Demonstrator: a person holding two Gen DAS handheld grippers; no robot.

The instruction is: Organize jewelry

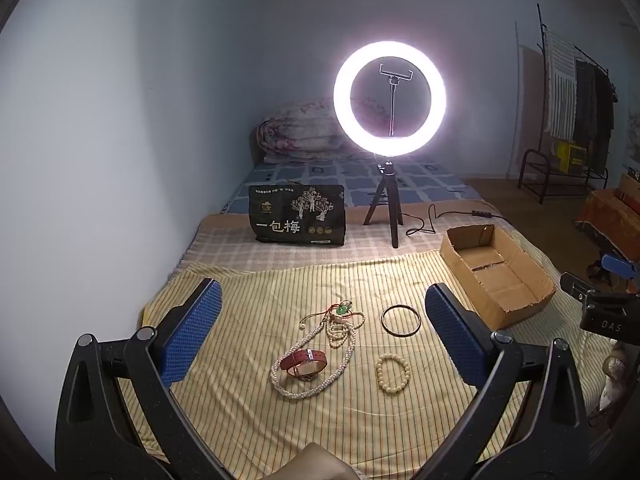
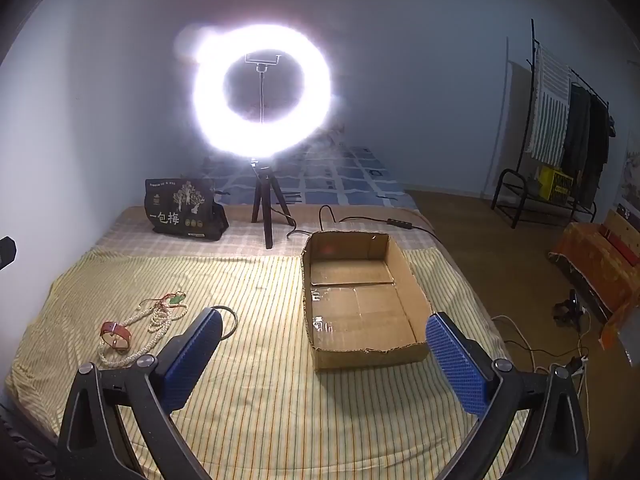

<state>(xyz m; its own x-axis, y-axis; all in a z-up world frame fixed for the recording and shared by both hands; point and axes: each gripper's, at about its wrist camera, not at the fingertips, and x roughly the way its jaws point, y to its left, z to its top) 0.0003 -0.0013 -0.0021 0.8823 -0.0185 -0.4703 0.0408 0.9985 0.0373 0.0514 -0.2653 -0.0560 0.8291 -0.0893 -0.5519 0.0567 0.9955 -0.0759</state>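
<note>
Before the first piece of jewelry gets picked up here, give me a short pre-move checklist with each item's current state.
1. Left gripper open, nothing between its pads: ok.
2. Right gripper open, nothing held: ok.
3. Open brown cardboard box upright, with no jewelry inside: ok.
4. Red-strapped watch free to lift: not ok, it lies on the long white pearl necklace.
5. Cream beaded bracelet and thin dark bangle lying apart from the other pieces: ok.
6. Whether the necklace is knotted with the red cord: cannot tell.

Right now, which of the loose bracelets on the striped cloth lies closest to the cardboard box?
The thin dark bangle, a plain black hoop. It lies nearer the cardboard box than the cream beaded bracelet and the red-strapped watch do.
</note>
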